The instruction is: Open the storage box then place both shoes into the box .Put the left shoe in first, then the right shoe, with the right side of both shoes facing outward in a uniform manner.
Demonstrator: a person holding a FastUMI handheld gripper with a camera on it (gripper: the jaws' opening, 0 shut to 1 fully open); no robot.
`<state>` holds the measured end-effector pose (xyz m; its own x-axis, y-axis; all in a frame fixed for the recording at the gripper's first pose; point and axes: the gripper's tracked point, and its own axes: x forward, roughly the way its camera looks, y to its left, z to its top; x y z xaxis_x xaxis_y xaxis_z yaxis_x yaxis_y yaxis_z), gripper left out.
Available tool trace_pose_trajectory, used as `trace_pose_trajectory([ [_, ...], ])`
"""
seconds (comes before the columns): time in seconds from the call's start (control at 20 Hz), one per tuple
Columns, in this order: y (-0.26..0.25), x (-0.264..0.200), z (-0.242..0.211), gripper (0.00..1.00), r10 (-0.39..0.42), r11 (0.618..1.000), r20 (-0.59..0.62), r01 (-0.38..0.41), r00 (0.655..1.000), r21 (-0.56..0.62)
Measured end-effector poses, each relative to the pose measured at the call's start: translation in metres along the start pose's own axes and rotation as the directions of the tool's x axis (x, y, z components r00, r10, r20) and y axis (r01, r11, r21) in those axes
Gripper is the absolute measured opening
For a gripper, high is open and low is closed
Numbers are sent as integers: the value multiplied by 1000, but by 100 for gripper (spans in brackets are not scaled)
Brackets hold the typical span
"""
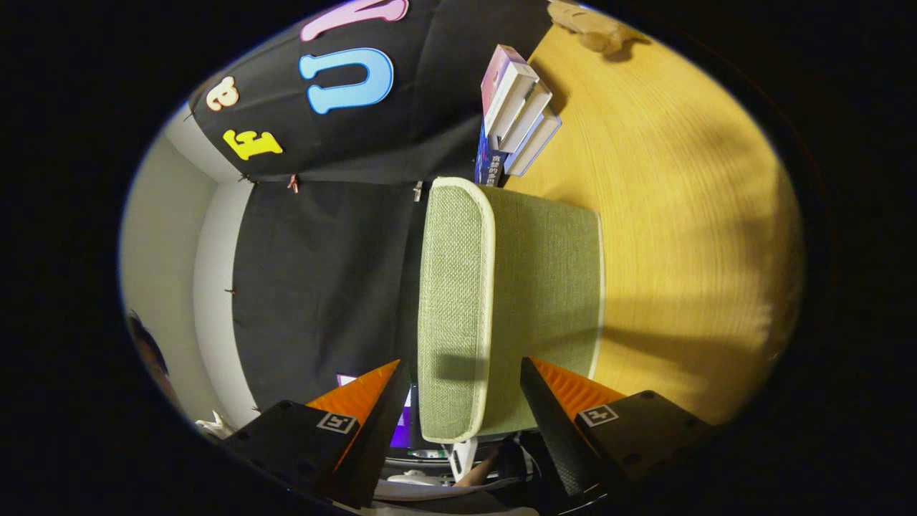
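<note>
Two fingers of the gripper held wide apart, straddling the near end of the storage box, neither one pressing on it. Green woven fabric box with pale piping along its edges, lid shut, resting on the wooden table. View rolled sideways, so table to one side and black cloth wall to the other. Lid's rim lying in the gap between the fingers, one finger on the wall side of it, the other over the box's side panel. Beyond the far end of the box, a small stack of books leaning against the wall, touching or nearly touching the box; cannot tell which. Farther off on the table, a tan object, too small to make out.
</note>
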<state>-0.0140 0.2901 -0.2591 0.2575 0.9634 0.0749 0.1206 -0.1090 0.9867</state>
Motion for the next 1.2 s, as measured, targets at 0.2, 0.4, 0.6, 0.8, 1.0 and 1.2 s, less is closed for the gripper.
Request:
trace_pose_trajectory([
  [0.2,0,16,0,90,85,995,-9,-85,996,48],
  [0.4,-1,18,12,55,133,989,31,-135,991,64],
  [0.6,9,6,20,10,186,982,71,-189,980,30],
  [0.8,23,4,21,5,158,987,86,-159,984,-2],
  [1.0,54,0,21,5,114,991,120,-104,986,-87],
  [1.2,114,8,25,5,123,978,164,-91,979,-189],
])
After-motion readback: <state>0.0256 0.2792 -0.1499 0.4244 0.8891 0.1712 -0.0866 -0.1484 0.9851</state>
